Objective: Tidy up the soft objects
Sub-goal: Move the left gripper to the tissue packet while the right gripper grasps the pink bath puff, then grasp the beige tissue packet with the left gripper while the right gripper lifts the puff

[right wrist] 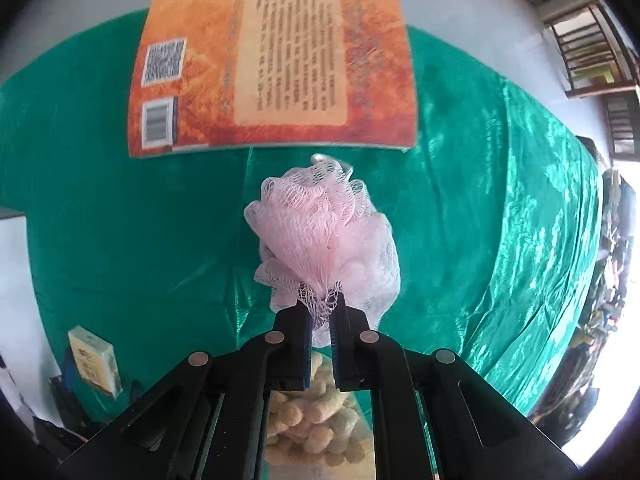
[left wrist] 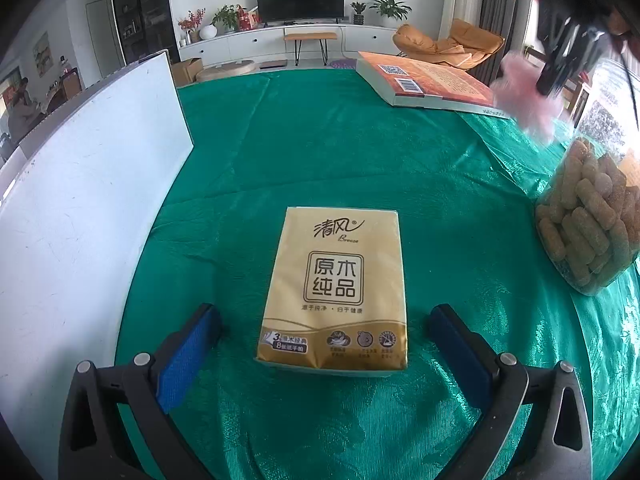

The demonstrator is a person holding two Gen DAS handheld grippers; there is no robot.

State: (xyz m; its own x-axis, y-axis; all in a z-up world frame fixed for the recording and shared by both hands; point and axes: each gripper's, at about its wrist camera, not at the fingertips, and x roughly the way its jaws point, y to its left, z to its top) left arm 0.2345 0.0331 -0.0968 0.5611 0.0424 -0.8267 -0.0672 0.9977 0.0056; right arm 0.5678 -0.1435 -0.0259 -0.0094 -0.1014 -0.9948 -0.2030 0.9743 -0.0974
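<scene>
A gold tissue pack (left wrist: 334,292) lies flat on the green tablecloth (left wrist: 340,160), between and just ahead of the open blue-padded fingers of my left gripper (left wrist: 324,320), untouched. In the right wrist view my right gripper (right wrist: 321,304) points down at the cloth, shut on the mesh of a pink bath pouf (right wrist: 324,236) that bulges out past the fingertips. The same pouf (left wrist: 524,100) shows blurred at the upper right of the left wrist view, under the dark right gripper (left wrist: 560,68). The tissue pack (right wrist: 94,360) also appears small at the lower left of the right wrist view.
An orange book (right wrist: 276,68) lies on the cloth beyond the pouf, at the table's far right (left wrist: 432,84). A clear jar of brown snack sticks (left wrist: 592,216) stands at the right, below my right gripper. A white board (left wrist: 80,200) stands along the table's left side.
</scene>
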